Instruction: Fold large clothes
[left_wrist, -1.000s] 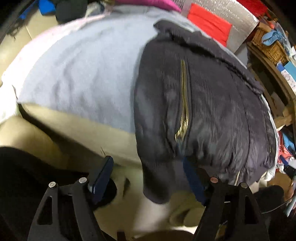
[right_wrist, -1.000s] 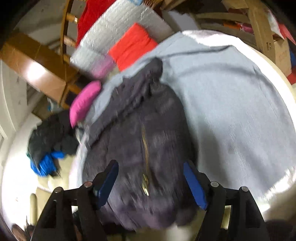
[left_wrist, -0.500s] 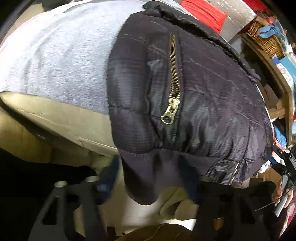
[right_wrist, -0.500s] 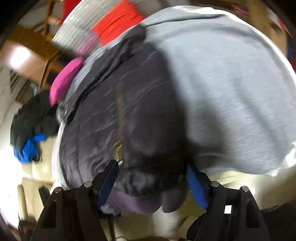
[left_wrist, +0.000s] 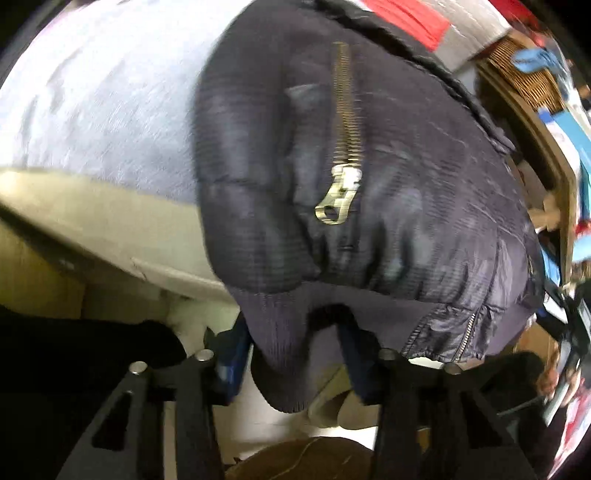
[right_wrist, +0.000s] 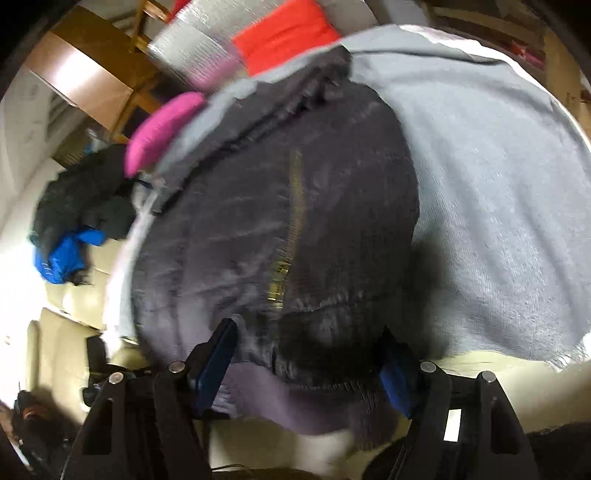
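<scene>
Dark quilted jacket on grey cloth, both grippers at its ribbed hem.

Jacket (left_wrist: 388, 177): navy-black, puffy, stitched in bands, brass front zipper (left_wrist: 341, 162) closed with the pull lying flat; lies on the grey cloth (left_wrist: 103, 110), the hem hanging off the cloth's near edge. Left gripper (left_wrist: 295, 354): jaws have just been closing, now narrow, with a bunched fold of the ribbed hem between the blue pads; firm pinch cannot be confirmed. Right gripper (right_wrist: 306, 365): jaws stand wide, straddling the hem below the zipper's lower end, pads beside the fabric. Long axis follows the zipper: hem toward the grippers, collar (right_wrist: 295, 99) at the far end near the red cushion (right_wrist: 284, 33).
</scene>
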